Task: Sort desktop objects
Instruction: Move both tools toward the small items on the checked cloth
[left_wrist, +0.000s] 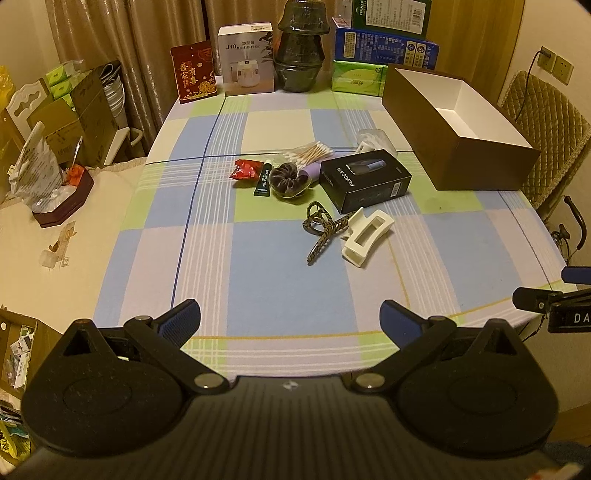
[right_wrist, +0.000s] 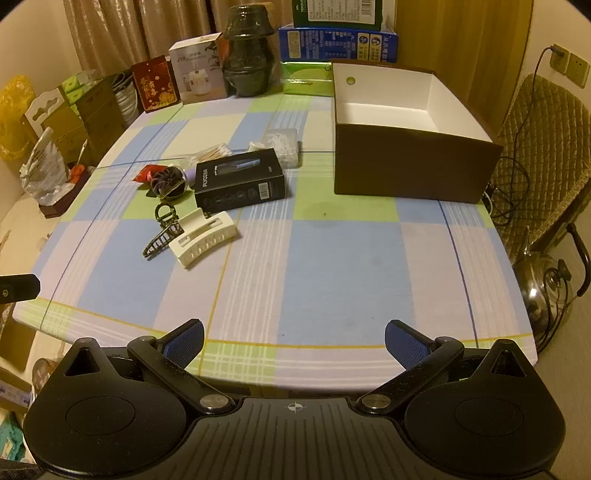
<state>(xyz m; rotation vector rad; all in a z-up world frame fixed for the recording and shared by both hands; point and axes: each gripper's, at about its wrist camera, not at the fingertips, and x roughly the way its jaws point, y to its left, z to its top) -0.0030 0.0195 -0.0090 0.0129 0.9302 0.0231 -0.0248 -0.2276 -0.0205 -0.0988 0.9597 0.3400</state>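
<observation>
On checked cloth: ribbed white claw clip; glossy black carton

Table with checked cloth. On it: brown box, black carton, white clip, leopard clip, scrunchie, cotton swabs, green tube, red packet.
</observation>
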